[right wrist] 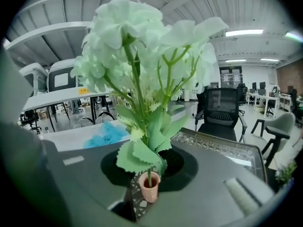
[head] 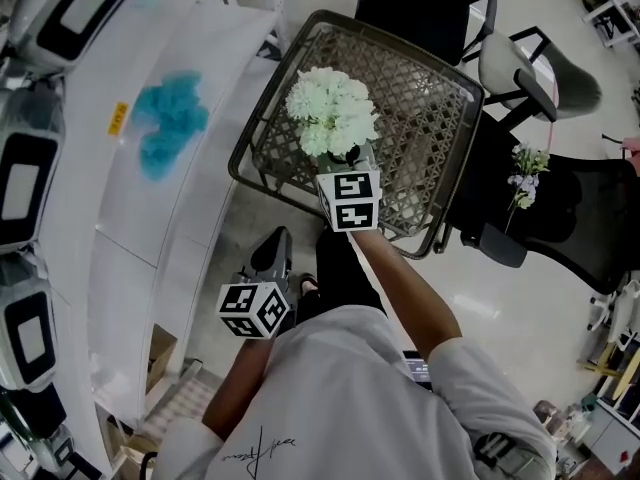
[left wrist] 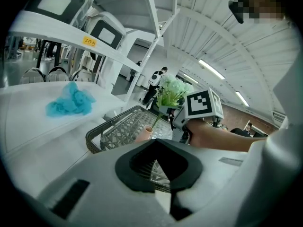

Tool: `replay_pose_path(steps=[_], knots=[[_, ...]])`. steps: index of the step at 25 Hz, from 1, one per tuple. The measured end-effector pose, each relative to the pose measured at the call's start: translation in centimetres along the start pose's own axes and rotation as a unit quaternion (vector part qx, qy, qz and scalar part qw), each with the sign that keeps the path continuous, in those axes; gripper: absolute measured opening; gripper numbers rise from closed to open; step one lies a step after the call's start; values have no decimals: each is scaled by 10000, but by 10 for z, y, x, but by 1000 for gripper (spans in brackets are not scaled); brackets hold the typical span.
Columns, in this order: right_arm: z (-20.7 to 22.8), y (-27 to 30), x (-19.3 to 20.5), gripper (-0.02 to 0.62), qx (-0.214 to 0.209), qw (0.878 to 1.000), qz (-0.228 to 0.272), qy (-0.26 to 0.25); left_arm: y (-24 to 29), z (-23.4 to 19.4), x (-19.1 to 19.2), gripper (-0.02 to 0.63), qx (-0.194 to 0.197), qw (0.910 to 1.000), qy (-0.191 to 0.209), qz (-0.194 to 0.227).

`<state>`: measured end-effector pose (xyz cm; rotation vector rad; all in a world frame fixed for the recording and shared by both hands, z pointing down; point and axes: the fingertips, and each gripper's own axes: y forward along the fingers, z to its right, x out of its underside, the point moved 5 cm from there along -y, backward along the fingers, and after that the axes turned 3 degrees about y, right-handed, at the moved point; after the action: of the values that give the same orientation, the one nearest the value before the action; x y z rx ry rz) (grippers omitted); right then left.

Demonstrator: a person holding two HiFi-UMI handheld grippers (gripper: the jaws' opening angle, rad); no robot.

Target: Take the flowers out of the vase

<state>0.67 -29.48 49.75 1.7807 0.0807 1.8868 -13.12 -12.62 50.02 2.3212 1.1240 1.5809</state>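
A bunch of pale green-white flowers [head: 332,110] hangs over a dark wire basket [head: 262,118]. My right gripper [head: 347,163] is shut on the bunch's stems just below the leaves [right wrist: 142,150]. In the right gripper view, a small pink vase [right wrist: 150,187] stands in the basket, and a single thin stem [right wrist: 149,176] reaches down into its mouth. The left gripper view shows the same vase [left wrist: 143,135] with the stem rising to the flowers [left wrist: 173,90]. My left gripper [head: 272,253] is low, near the person's body and short of the basket. Its jaws look shut with nothing between them [left wrist: 163,174].
A white shelf unit [head: 110,208] runs along the left, with a blue fluffy cloth [head: 172,118] on it and white machines beside it. Black office chairs [head: 560,218] stand to the right; one holds a small flower sprig [head: 524,173]. A grey chair [head: 535,73] is behind them.
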Motion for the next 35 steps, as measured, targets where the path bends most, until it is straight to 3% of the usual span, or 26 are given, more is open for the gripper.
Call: replay_pose_path(steps=[16, 35], knots=[[-9, -20, -25, 77, 9, 9998, 151, -102, -13, 3, -7, 3, 65, 9995, -154, 268], [-24, -68, -28, 74, -146, 9998, 1, -142, -39, 17, -13, 3, 230, 9983, 41, 526]])
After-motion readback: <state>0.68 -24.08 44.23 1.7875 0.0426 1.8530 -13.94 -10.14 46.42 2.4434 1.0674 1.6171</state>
